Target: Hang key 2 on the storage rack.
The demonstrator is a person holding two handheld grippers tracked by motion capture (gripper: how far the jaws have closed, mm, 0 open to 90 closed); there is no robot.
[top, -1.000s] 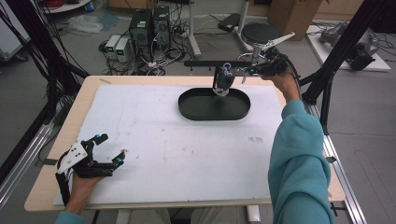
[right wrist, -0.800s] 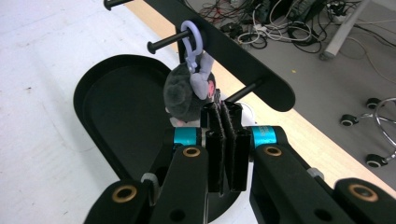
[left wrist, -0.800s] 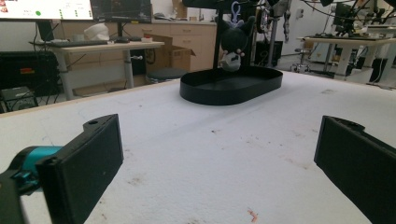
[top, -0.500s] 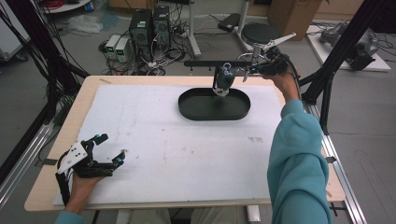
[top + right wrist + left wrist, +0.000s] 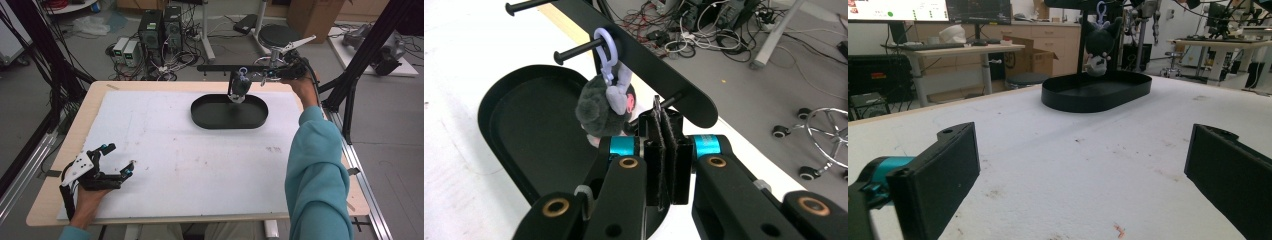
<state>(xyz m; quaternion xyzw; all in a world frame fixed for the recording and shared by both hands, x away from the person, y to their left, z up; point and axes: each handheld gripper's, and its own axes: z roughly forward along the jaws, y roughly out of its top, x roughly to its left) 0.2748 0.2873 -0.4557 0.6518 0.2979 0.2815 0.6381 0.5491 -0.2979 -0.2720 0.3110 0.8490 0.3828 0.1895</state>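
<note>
Right tool (image 5: 666, 150) pinched shut, empty | plush keychain (image 5: 605, 102) hangs at its 10 o'clock from peg (image 5: 576, 50) | left tool (image 5: 116, 162) wide, far

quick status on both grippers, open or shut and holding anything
Left gripper: open, nothing between its jaws, low over the white table top.
Right gripper: shut, nothing visibly held, up by the black rack beside the hanging plush keychain.

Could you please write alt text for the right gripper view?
The right gripper, jaws shut, sits beside a grey plush keychain hanging by its lilac clip from a peg on a black rack over an oval black tray.
</note>
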